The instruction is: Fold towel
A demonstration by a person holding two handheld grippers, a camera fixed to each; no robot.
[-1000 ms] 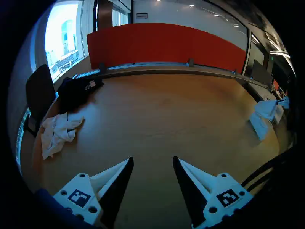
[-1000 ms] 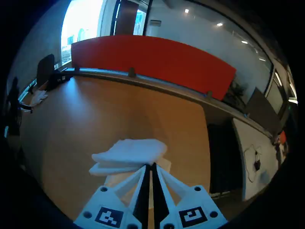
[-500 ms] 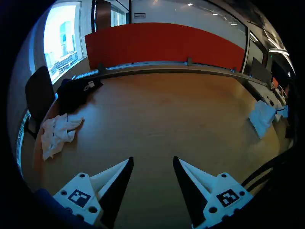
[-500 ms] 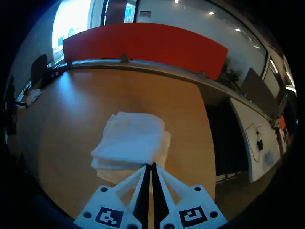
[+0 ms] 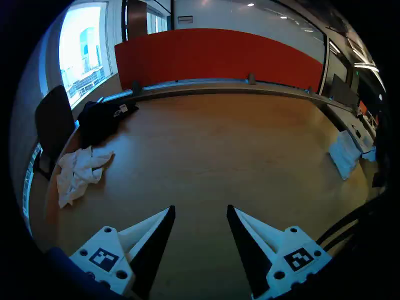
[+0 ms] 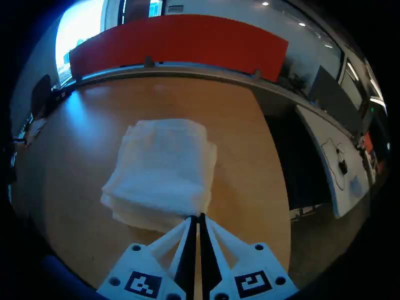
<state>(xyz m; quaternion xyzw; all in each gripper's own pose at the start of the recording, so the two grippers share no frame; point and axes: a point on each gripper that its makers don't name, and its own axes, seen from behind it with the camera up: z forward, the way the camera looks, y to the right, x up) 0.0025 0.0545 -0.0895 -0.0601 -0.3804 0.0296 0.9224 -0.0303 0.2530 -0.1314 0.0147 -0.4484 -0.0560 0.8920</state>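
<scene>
Right gripper view: jaws of right gripper (image 6: pixel 198 221) closed at towel (image 6: pixel 162 165) corner; left gripper (image 5: pixel 200 211) open-jawed.

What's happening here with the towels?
A person is folding towels with two handheld tools. The right tool is pinched shut on the near corner of a folded white towel lying on the wooden table. The left tool hovers open above the table, holding nothing. A crumpled towel lies farther off on the table.
</scene>
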